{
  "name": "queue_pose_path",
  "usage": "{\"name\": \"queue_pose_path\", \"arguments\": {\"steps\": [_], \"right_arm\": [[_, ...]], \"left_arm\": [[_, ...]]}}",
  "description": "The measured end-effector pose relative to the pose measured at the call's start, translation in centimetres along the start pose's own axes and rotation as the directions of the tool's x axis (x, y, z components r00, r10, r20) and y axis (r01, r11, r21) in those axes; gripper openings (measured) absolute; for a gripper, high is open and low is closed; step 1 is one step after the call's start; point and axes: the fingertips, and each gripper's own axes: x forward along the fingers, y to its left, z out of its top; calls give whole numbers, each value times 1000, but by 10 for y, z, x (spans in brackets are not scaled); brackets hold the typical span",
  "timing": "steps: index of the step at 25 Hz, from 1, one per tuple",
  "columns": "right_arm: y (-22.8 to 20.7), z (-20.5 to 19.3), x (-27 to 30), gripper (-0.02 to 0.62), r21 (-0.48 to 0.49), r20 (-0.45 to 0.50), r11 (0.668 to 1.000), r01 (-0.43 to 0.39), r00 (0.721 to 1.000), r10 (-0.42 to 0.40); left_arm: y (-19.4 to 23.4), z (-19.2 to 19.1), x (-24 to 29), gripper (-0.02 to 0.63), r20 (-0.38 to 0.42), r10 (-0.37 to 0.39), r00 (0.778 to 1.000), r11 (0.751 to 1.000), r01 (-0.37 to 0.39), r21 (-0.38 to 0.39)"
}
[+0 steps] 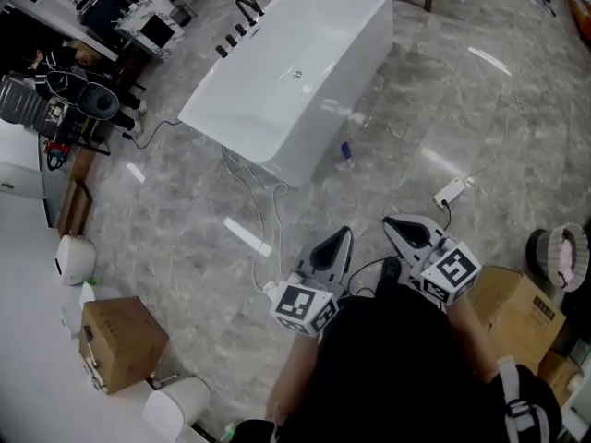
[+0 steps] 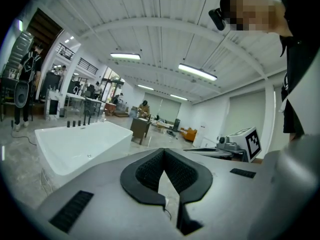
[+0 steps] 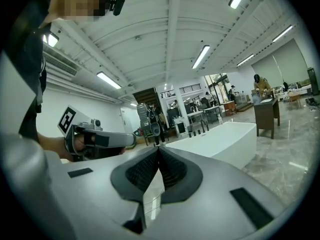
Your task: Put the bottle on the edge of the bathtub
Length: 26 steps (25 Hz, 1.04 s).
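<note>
**Both grippers empty, bottle on the floor by the tub**

I hold my left gripper (image 2: 163,152) and my right gripper (image 3: 159,148) side by side, close in front of my body, both pointing roughly level towards the bathtub (image 1: 305,72). In the left gripper view the two black pads meet at their tips with nothing between them, so that one is closed and empty. The right gripper view shows the same: pads pressed together at the front, nothing held. Each gripper view also catches the other gripper beside it, with its marker cube (image 1: 305,308).

The bottle (image 1: 346,151), small with a blue top, is on the grey marbled floor (image 1: 416,109). It sits just beside the tub's long outer wall, near the corner closest to me, and well apart from both grippers. It is not on the rim. I cannot make it out in either gripper view.

The white tub stands at an angle ahead of me, with a dark faucet (image 1: 247,7) and a row of dark taps on its far rim. A white cable (image 1: 259,220) trails across the floor from the tub's near end towards me. A white power strip (image 1: 450,190) lies on the floor to my right, and a cardboard box (image 1: 125,341) sits to my left.
</note>
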Motion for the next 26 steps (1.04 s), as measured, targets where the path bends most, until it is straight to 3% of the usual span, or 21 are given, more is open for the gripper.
{"name": "queue_pose_path", "arguments": {"steps": [8, 26], "right_arm": [[43, 4, 18, 12, -19, 10, 1000, 17, 1000, -16], [30, 2, 11, 12, -41, -25, 999, 30, 999, -31]], "left_arm": [[19, -2, -34, 12, -2, -21, 1000, 1000, 21, 10], [16, -10, -19, 12, -1, -24, 1000, 999, 23, -23]]}}
